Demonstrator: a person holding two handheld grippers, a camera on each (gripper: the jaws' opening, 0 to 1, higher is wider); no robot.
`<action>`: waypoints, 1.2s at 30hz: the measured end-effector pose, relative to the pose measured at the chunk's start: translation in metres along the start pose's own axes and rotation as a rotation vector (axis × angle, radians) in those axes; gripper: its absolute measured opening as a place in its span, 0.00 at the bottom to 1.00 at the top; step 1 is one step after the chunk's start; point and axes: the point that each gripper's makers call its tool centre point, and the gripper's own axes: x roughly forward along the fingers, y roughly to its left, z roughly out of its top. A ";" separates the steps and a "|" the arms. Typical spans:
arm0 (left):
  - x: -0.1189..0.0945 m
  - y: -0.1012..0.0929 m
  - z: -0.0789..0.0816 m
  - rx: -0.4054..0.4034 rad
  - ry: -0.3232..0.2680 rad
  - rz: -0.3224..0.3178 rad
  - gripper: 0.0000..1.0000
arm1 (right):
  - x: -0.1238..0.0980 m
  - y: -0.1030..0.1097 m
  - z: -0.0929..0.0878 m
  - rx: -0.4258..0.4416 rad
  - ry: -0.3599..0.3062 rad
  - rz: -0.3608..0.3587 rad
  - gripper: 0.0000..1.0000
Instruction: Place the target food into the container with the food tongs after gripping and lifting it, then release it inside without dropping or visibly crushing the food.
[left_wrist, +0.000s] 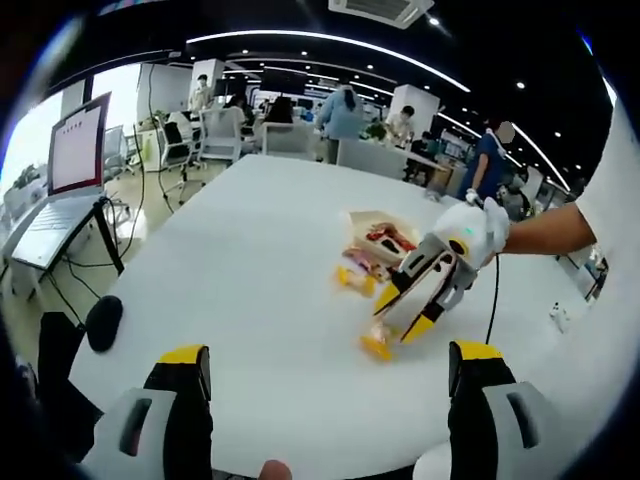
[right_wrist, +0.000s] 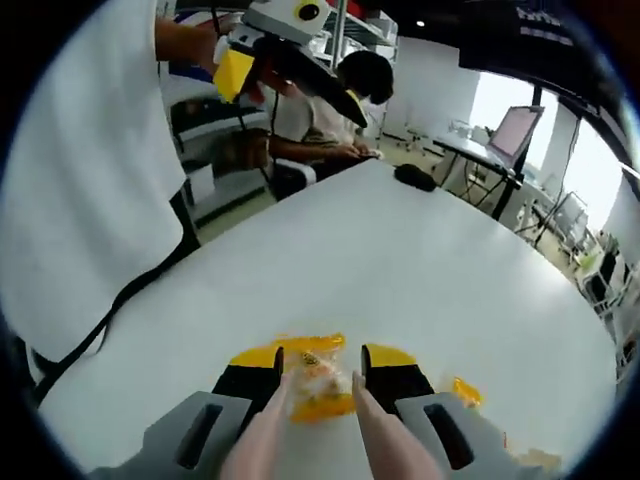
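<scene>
Food tongs (right_wrist: 372, 432), two pale, smooth, narrow arms, rise between the jaws of the right gripper (right_wrist: 320, 365) in the right gripper view. The jaws press on the arms from outside. The arm tips stand a little apart, one on each side of a single yellow food piece (right_wrist: 318, 388). It looks crinkly and glossy, like a wrapped snack, and it rests on the white table (right_wrist: 420, 270); whether the tips touch it, I cannot tell. To its right lies one more small yellow piece (right_wrist: 465, 390). The left gripper (right_wrist: 270, 55) hangs at the top of this view, above the table's far edge.

In the left gripper view, from left to right: one dark, rounded object (left_wrist: 103, 322) near the table's edge, and the left gripper's two yellow-tipped jaws, wide apart with nothing between them. Then comes the one shallow, pale container (left_wrist: 352, 217), holding red and pink pieces, with a yellow packet (left_wrist: 355, 279) just beside it. Last is the right gripper (left_wrist: 403, 318), angled down over the yellow food piece (left_wrist: 377, 346), which lies near the container but outside it.
</scene>
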 end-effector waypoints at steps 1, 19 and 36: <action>0.000 0.001 0.001 -0.001 -0.004 0.002 0.99 | 0.000 -0.001 -0.001 -0.013 0.011 0.001 0.30; 0.000 0.019 -0.002 -0.039 -0.010 0.035 0.99 | 0.018 -0.006 -0.005 -0.011 0.024 0.072 0.28; 0.008 0.016 0.006 -0.024 -0.018 0.005 0.99 | 0.020 -0.013 -0.006 0.171 0.033 -0.091 0.19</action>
